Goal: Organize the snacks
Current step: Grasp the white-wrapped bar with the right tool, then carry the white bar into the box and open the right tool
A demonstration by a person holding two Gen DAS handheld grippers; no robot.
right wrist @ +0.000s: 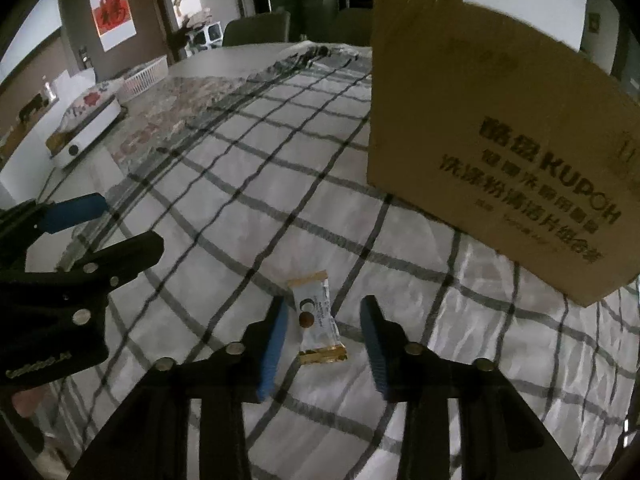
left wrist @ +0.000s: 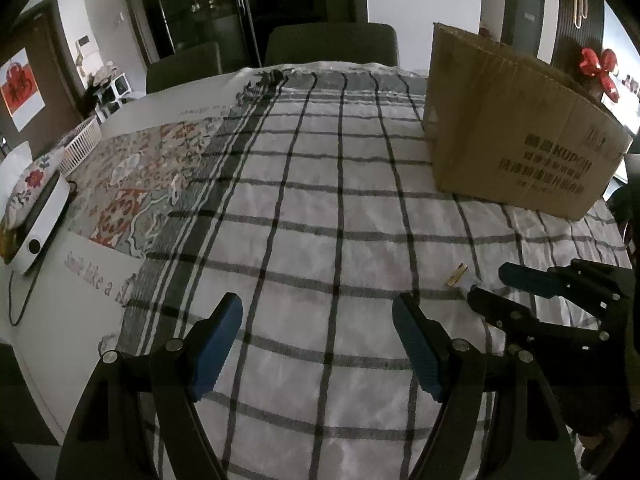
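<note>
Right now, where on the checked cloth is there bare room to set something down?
The checked cloth is bare between the floral cloth and the cardboard box. Crowded: the near right, where the snack packet lies between the right gripper fingers.

This was a home dining room. A long table (left wrist: 72,312) wore a checked cloth (left wrist: 320,216) over a flowered one (left wrist: 132,184), with upholstered chairs (left wrist: 332,46) at its far edge. A red paper decoration (left wrist: 20,88) hung on a brown door, and a dark glass cabinet (left wrist: 208,4) stood behind.
</note>
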